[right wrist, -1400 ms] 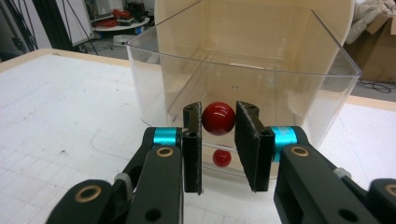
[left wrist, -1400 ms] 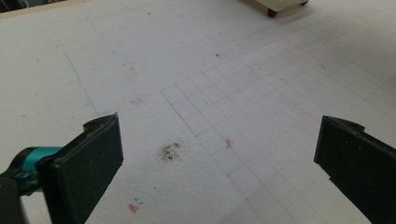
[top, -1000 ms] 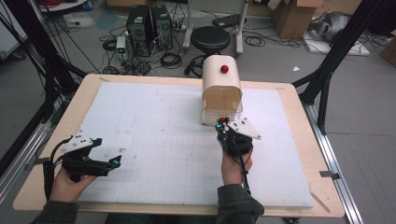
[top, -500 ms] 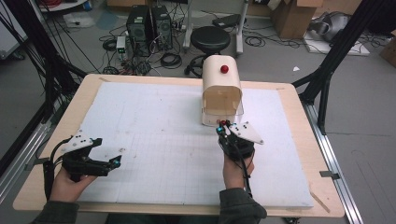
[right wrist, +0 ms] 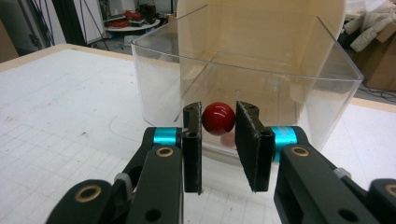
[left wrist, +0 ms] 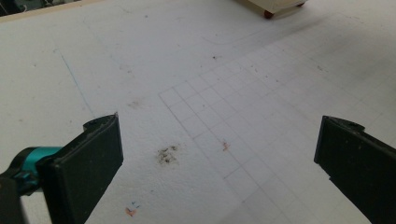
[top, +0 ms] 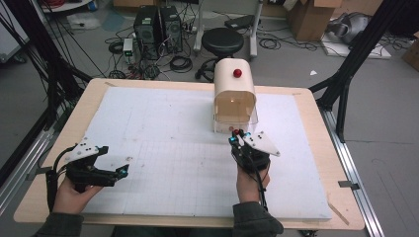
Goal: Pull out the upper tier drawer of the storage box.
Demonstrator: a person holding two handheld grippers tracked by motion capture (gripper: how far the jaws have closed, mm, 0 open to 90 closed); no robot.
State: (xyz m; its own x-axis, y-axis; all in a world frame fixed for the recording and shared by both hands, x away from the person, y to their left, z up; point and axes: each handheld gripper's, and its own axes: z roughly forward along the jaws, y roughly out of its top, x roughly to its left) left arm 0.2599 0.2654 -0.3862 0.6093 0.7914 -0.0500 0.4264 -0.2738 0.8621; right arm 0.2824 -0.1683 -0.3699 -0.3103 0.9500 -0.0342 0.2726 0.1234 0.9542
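Surface: unchanged. Box held its place, but its clear drawer had slid out further. Right gripper had drawn back, jaws clamped on the drawer's red knob. Left gripper idle, jaws wide apart, holding nothing.

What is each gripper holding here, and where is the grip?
The right gripper pinches the red knob on the clear drawer by its sides. The left gripper is open and holds nothing.

Glossy red knob, clear plastic drawer, matt foam board
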